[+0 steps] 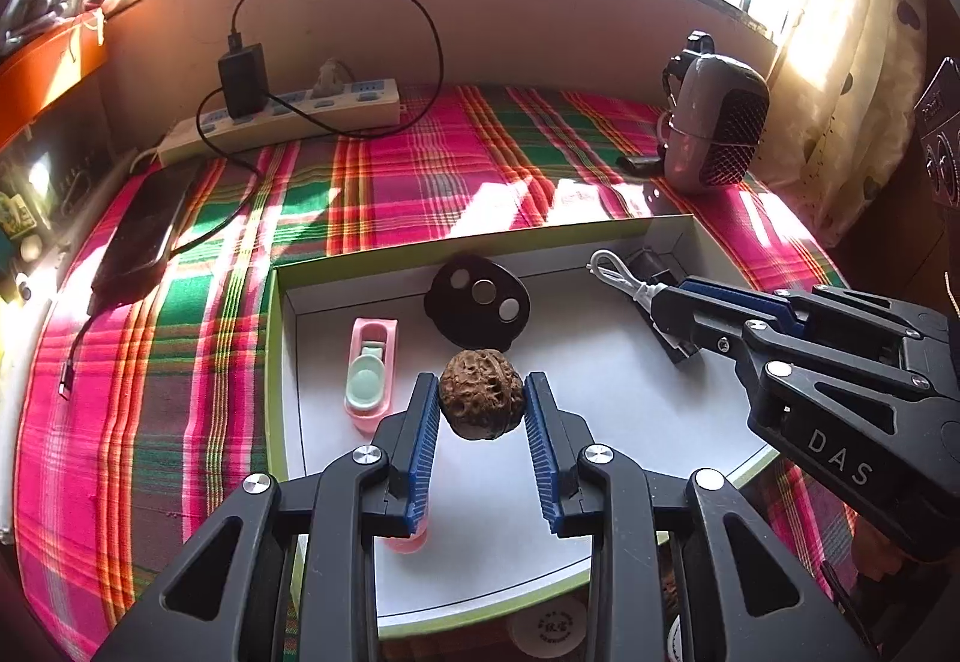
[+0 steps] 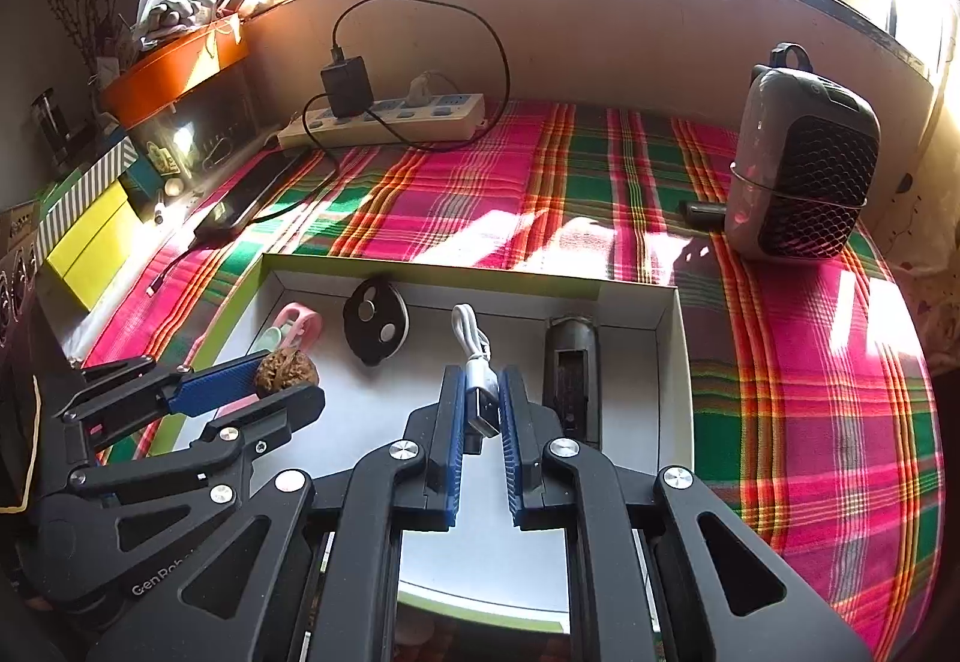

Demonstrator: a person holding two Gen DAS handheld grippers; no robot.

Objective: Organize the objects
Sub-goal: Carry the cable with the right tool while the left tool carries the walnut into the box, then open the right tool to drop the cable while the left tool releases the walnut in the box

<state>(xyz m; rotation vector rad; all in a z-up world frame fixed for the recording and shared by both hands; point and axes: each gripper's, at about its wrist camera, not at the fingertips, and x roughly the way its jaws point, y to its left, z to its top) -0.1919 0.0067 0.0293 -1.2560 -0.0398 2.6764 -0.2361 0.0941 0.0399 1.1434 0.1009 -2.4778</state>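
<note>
A shallow white box with a green rim (image 1: 282, 362) (image 2: 672, 350) lies on a plaid cloth. My left gripper (image 1: 480, 392) (image 2: 282, 380) is shut on a brown walnut (image 1: 480, 401) (image 2: 287, 371), held just above the box floor. My right gripper (image 2: 481, 398) (image 1: 666, 302) is shut on a short white USB cable (image 2: 477, 368) (image 1: 618, 275) over the box's right part. In the box lie a pink and mint holder (image 1: 372, 368) (image 2: 294, 329), a black disc with round holes (image 1: 477, 299) (image 2: 375, 320) and a dark oblong device (image 2: 570, 380).
A power strip (image 1: 288, 113) (image 2: 390, 119) with a black charger and cable lies at the back. A phone (image 1: 144, 230) (image 2: 252, 200) lies left. A grey speaker-like device (image 1: 714, 122) (image 2: 801, 158) stands at the back right. Boxes (image 2: 90, 236) sit at far left.
</note>
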